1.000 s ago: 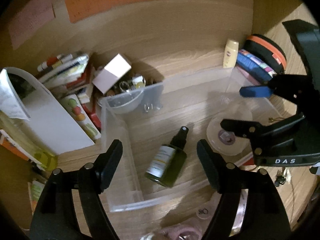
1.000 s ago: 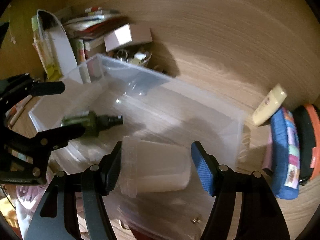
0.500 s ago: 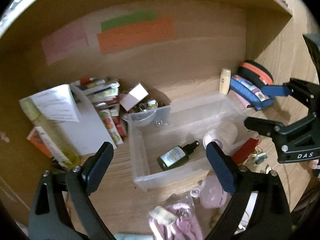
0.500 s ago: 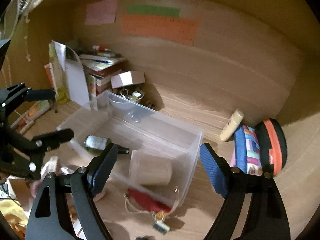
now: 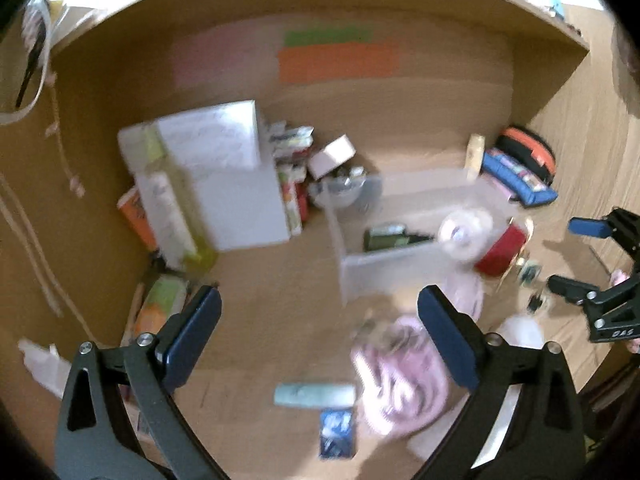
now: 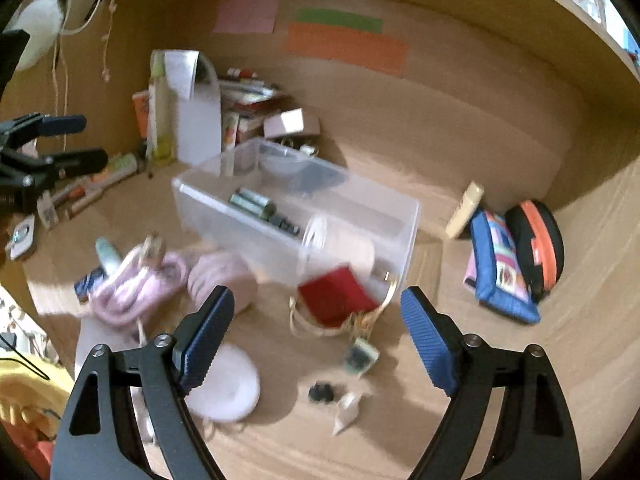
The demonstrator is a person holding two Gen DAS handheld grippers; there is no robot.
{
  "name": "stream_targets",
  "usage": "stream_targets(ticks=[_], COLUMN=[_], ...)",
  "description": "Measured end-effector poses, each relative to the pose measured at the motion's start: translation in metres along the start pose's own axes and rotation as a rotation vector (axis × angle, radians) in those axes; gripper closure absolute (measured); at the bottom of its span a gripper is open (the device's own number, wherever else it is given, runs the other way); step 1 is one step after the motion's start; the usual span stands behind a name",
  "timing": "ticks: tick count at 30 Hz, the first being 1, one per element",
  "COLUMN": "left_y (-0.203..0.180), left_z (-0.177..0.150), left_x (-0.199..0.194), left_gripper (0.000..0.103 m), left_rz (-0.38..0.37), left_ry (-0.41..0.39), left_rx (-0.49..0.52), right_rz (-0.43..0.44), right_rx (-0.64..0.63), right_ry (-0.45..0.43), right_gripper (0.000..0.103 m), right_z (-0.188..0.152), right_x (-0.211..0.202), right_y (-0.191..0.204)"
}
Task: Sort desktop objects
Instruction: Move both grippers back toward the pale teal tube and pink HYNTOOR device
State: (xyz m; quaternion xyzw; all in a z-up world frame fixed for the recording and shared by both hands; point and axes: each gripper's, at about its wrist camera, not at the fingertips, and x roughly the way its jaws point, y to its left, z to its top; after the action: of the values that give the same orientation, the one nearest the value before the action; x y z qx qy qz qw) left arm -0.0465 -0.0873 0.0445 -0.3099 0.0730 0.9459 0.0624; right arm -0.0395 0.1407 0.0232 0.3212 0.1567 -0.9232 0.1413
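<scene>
Home study desk: wooden alcove [image 6: 460, 92], sticky notes [image 6: 246, 12], stacked books [image 6: 244, 92], cluttered desktop.

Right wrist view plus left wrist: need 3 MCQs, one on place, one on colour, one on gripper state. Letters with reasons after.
1. Where does the dark green bottle lie?
A. inside the clear bin
B. on the book stack
C. between the right gripper's fingers

2. What colour is the flat pouch in front of the bin?
A. blue
B. red
C. yellow

3. How do the two grippers stand?
A. both shut on objects
B. only the left holds something
C. both open and empty

Key: 1 A, the bottle shows through the bin's wall; 2 B, the pouch is plainly red; 3 C, nothing sits between the fingers of the left gripper or the right gripper.
</scene>
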Motion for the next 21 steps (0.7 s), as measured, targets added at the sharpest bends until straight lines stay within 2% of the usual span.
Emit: stream_targets(ticks=[5,12,17,21], left_y=[0.017,0.031,0.021,0.019], left_z=[-0.033,-0.065,-0.081,-0.087], left_x=[0.007,0.029,0.056,0.070], left_gripper=[0.003,0.003,0.003,0.003], left_rz=[0.020,0.003,-0.024,-0.038], left_ry=[0.079,0.192,0.302,0.343], left_rx=[-0.028,-0.080,-0.049,-0.038], right_rz=[0.012,0.071,0.099,0.127], right_rx=[-0.010,-0.030,-0.054,-0.059], right_ry=[0.014,0.033,0.077,0.119], right_gripper=[0.019,0.020,0.020,0.020], right_z=[-0.017,-0.008,-0.001,0.002], right_x=[0.000,0.019,0.042,0.061], right_y=[0.011,0.027,0.038,0.041])
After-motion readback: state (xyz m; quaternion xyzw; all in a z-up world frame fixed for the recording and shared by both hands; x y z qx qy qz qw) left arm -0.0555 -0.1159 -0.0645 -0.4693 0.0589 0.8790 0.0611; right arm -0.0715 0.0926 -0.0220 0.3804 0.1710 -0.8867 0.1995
